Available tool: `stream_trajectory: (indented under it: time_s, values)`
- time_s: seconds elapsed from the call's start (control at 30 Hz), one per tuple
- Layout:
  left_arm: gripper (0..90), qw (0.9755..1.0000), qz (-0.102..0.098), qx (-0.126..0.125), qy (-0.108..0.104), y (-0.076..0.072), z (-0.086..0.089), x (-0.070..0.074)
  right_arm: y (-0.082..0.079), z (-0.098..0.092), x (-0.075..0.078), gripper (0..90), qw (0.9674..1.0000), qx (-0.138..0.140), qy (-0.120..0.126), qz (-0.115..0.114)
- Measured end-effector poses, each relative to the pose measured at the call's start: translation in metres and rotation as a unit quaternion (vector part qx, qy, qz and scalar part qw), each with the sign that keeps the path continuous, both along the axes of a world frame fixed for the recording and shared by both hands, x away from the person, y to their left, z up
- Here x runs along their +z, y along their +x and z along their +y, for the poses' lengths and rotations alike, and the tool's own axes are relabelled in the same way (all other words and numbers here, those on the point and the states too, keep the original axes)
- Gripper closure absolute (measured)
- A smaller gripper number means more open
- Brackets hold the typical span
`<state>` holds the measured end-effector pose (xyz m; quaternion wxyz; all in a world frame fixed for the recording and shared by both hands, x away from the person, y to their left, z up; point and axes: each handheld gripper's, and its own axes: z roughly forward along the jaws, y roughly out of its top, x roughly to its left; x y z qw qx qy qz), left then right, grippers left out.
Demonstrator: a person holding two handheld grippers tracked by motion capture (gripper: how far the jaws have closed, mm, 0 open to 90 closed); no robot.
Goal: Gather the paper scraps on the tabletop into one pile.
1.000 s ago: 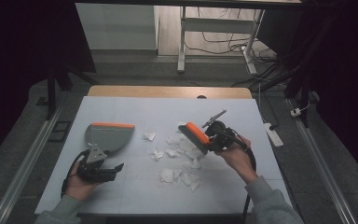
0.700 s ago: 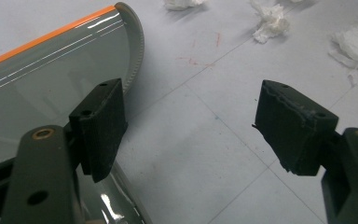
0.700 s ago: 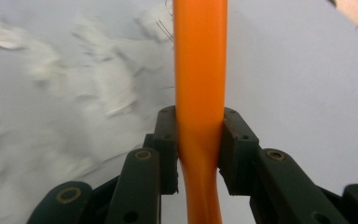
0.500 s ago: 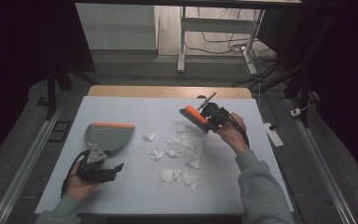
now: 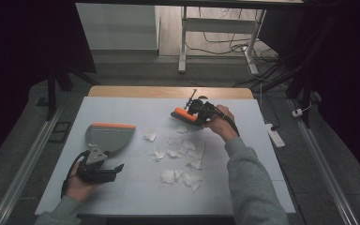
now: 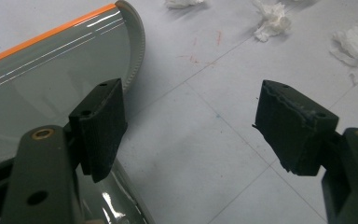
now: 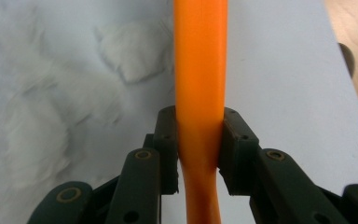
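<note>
Overhead, your right gripper was clamped on the orange plastic brush handle, at the table's far side beyond the scattered white crumpled paper scraps. Your left gripper rested near the table's front edge, jaws wide apart and holding nothing, just beside the grey orange-edged plastic dustpan. No writing was legible.

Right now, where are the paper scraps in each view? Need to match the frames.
High view: paper scraps lie spread mid-table, between the dustpan at left and the orange brush behind them.
Left gripper view: along the top edge, centre to right, beyond the jaws.
Right gripper view: blurred white clumps left of the brush handle.
Shared landmark: the white table top under them in all three.
</note>
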<state>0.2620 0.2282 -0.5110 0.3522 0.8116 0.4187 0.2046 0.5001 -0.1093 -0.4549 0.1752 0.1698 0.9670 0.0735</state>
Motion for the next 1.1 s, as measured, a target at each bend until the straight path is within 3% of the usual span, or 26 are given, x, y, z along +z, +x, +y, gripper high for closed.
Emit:
stream_trajectory:
  time_s: [0.13, 0.27, 0.4, 0.47, 0.57, 0.7, 0.83, 1.0, 1.1]
  values:
    - [25.1, 1.0, -0.002, 0.0, 0.001, -0.001, -0.001, 0.001, -0.016, 0.0, 0.001, 71.2, 0.9992, 0.035, -0.019, 0.01]
    - [25.1, 1.0, -0.002, 0.001, -0.001, -0.001, 0.0, 0.001, -0.038, -0.007, 0.004, 71.3, 0.997, 0.068, -0.021, 0.029]
    - [25.1, 1.0, -0.002, 0.0, 0.001, -0.002, -0.001, 0.001, -0.061, -0.018, 0.011, 71.2, 0.9946, 0.092, -0.004, 0.048]
    - [25.1, 1.0, -0.002, 0.0, 0.001, -0.001, -0.002, 0.001, -0.07, -0.024, 0.019, 71.2, 0.9958, 0.087, 0.01, 0.028]
    - [25.1, 1.0, -0.002, 0.001, 0.001, -0.002, -0.002, 0.002, -0.075, -0.036, 0.033, 71.1, 0.9961, 0.066, 0.055, 0.02]
    - [25.1, 1.0, -0.003, 0.0, 0.001, -0.002, -0.003, 0.003, -0.079, -0.051, 0.048, 71.1, 0.9943, 0.04, 0.099, 0.0]
    - [25.1, 1.0, -0.003, 0.0, 0.001, -0.002, -0.003, 0.003, -0.081, -0.061, 0.054, 71.1, 0.992, 0.024, 0.123, -0.013]
    - [25.1, 1.0, -0.003, 0.001, 0.002, -0.002, -0.003, 0.002, -0.081, -0.067, 0.056, 71.0, 0.9859, 0.006, 0.164, -0.034]
    - [25.1, 1.0, -0.002, 0.002, 0.001, -0.001, -0.002, 0.002, -0.08, -0.067, 0.061, 71.1, 0.9832, -0.003, 0.176, -0.048]
